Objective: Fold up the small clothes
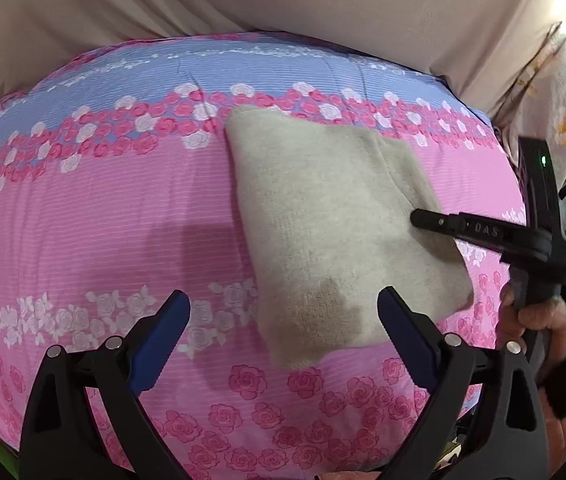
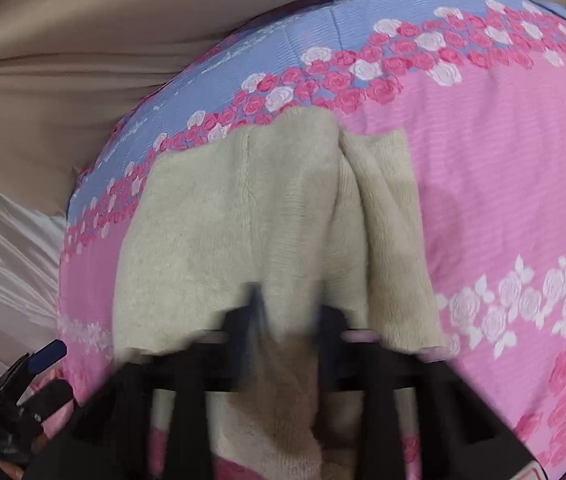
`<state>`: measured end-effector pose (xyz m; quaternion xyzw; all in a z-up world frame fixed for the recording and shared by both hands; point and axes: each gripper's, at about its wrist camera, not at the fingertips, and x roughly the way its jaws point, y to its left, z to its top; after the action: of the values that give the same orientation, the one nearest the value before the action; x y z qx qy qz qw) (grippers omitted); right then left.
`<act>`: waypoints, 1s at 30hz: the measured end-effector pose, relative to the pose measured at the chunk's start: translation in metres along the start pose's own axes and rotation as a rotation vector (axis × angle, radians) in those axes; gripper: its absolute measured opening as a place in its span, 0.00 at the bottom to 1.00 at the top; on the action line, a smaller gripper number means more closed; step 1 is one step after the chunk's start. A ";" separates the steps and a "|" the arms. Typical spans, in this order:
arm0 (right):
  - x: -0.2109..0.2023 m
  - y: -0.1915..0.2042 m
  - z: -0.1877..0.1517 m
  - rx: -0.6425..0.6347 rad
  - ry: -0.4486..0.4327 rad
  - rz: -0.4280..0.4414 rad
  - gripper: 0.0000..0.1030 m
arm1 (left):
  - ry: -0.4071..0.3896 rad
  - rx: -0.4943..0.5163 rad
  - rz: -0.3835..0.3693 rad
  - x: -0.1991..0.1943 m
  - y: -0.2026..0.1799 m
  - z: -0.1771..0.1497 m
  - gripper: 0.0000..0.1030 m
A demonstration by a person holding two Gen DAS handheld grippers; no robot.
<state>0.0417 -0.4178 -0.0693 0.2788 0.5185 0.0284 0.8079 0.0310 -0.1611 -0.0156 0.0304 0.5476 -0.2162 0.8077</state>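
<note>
Left gripper point(image 1: 283, 336) nearest the lens in the left wrist view — jaws spread wide, nothing between them, hovering above the near end of the beige garment point(image 1: 335, 232). Blue pads point(image 1: 163, 344) clear of the cloth.

Garment lies on the pink rose-print bedcover point(image 1: 103, 208), mostly flat, long axis running from the near end by the left gripper away toward the blue band of the cover. It looks already folded lengthwise; a raised ridge shows along one side in the right wrist view point(image 2: 347, 184).

Right gripper point(image 1: 423, 218) comes in from the right side, fingers pressed together on the garment's right edge. Right wrist view is blurred at the tips point(image 2: 287, 312), but cloth bunches up between the fingers there, so pinching the garment is my reading.

Key relation: the garment's free near end sits directly ahead of and below the open left gripper, the right one already holds the side. Likely next move — left drops onto the near edge, then that end is carried away along the long axis.

Beyond the cover, tan fabric point(image 1: 283, 0) fills the background.
</note>
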 end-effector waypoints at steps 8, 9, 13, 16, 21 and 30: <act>0.011 -0.056 -0.024 0.044 0.078 -0.082 0.17 | 0.014 0.008 -0.002 0.009 -0.006 -0.002 0.90; 0.006 -0.057 -0.025 0.065 0.051 -0.063 0.17 | 0.024 0.004 -0.002 0.012 -0.006 -0.002 0.90; -0.052 -0.031 -0.012 0.080 -0.132 -0.001 0.25 | 0.021 0.021 0.014 0.013 -0.010 -0.002 0.90; -0.059 0.002 0.007 -0.017 -0.135 0.014 0.23 | 0.019 0.034 0.019 0.017 -0.016 0.000 0.90; 0.013 0.019 0.038 -0.152 0.005 -0.110 0.23 | 0.020 0.079 0.022 0.024 -0.033 0.004 0.90; -0.015 -0.002 0.038 -0.082 -0.026 -0.135 0.33 | 0.030 0.143 0.072 0.037 -0.055 0.002 0.90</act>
<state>0.0670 -0.4404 -0.0458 0.2101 0.5241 -0.0084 0.8253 0.0235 -0.2230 -0.0375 0.1109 0.5413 -0.2251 0.8025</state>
